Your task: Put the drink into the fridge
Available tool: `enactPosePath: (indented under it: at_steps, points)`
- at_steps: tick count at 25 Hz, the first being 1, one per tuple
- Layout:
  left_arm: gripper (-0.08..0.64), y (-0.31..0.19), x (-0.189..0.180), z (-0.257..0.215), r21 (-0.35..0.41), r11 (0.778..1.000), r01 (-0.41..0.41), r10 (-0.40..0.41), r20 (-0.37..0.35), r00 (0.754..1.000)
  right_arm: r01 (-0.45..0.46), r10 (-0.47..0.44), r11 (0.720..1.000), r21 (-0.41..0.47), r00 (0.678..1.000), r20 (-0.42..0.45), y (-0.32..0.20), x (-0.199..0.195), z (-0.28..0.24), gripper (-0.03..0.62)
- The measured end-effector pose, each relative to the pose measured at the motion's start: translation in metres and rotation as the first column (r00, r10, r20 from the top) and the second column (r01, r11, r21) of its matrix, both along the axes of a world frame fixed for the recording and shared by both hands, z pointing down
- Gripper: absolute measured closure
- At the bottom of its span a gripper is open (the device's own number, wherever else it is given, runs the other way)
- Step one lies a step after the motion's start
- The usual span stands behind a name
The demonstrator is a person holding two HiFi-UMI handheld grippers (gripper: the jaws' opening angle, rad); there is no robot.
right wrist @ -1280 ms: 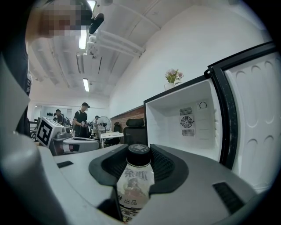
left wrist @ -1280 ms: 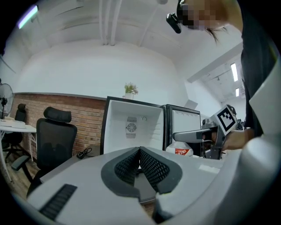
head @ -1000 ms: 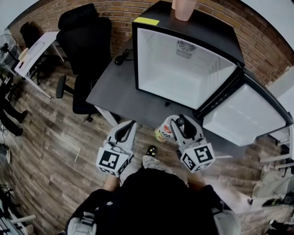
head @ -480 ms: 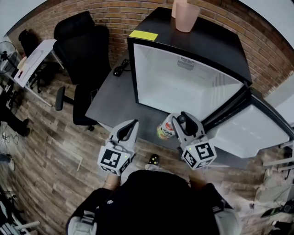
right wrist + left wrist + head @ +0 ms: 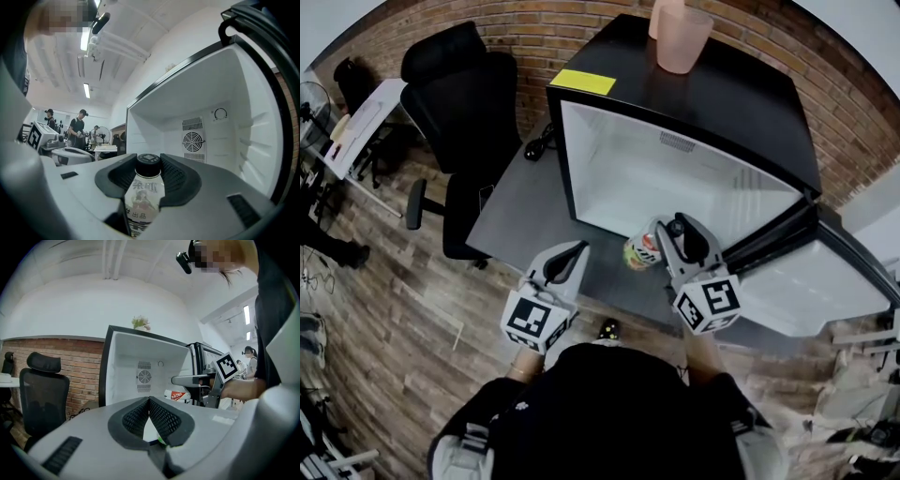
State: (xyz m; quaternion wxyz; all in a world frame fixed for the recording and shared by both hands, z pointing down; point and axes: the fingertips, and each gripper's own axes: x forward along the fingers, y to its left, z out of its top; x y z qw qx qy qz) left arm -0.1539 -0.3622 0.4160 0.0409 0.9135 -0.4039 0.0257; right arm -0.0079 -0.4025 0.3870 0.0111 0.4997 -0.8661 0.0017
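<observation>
Faces a black fridge [image 5: 722, 103], white inside, on a dark table [image 5: 511, 211], with its door [image 5: 811, 281] swung open to the right. Clamps in the right gripper [image 5: 149, 180] a black-capped drink bottle [image 5: 641, 253], upright just before the fridge's open mouth. Reads Chinese print on its wrap, "出品" near the bottom. Carries the left gripper [image 5: 149, 401] to the bottle's left, jaws together on nothing. Shows a pink cup [image 5: 682, 39] and a yellow label [image 5: 583, 82] on the fridge top.
</observation>
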Motion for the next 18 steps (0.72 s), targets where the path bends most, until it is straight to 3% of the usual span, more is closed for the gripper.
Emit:
enactPosePath:
  at_steps: [18]
  points:
    - [0.563,-0.033,0.021,-0.004,0.007,1.000,-0.013,0.013,0.041,0.999,-0.038,0.040,0.999,0.033,0.997,-0.064,-0.072,0.034,-0.003,0.444]
